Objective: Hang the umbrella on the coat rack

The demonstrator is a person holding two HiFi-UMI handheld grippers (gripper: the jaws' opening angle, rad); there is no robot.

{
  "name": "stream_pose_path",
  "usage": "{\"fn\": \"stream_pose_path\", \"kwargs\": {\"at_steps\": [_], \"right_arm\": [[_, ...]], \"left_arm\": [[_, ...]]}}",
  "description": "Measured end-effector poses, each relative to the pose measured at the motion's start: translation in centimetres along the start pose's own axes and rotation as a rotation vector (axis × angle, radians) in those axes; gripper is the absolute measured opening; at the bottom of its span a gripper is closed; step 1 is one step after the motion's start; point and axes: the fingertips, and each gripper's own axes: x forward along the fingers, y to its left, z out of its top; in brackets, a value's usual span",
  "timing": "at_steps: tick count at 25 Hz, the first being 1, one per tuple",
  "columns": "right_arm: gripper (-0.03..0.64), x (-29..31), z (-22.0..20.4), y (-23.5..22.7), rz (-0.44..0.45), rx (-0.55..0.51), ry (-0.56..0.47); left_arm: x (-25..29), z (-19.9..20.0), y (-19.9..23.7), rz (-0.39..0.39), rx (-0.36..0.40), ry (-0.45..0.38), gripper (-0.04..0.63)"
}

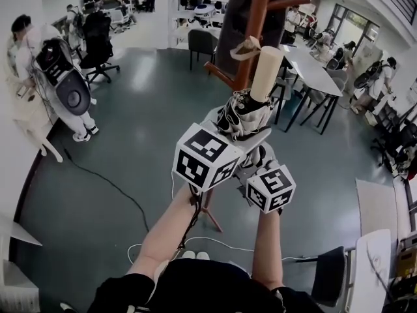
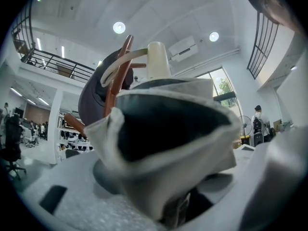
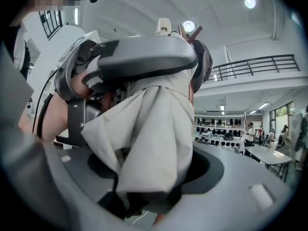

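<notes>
Folded umbrella [image 1: 244,117] held up at the wooden coat rack [image 1: 259,5], clamped by both grippers.

The left gripper [image 2: 161,186] and right gripper [image 3: 144,182] each have their fingers [image 2: 72,201] set wide and pressed onto the bunched canopy, pale cloth over a dark lining. That cloth is soft and likely to slip, so the stiff core beneath is the firmer hold. The smooth cream cylindrical handle [image 1: 266,74] points up beside a brown peg [image 1: 218,75]. Its beige strap loop [image 1: 246,49] looks light and floppy, the natural part to hook on.
</notes>
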Motion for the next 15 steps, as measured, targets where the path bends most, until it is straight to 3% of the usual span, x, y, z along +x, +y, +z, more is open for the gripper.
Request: {"fn": "stream_pose_path", "kwargs": {"at_steps": [10,15], "right_arm": [[0.356,0.0,-5.6,-0.9,-0.010,0.097,0.076],[0.357,0.4,-8.4,-1.1,-0.012,0.124,0.103]], "left_arm": [[2.0,-5.6,0.4,-0.016,-0.072,0.079,0.299],[2.5,-8.5,0.6,-0.017,-0.067,0.100,0.302]]}}
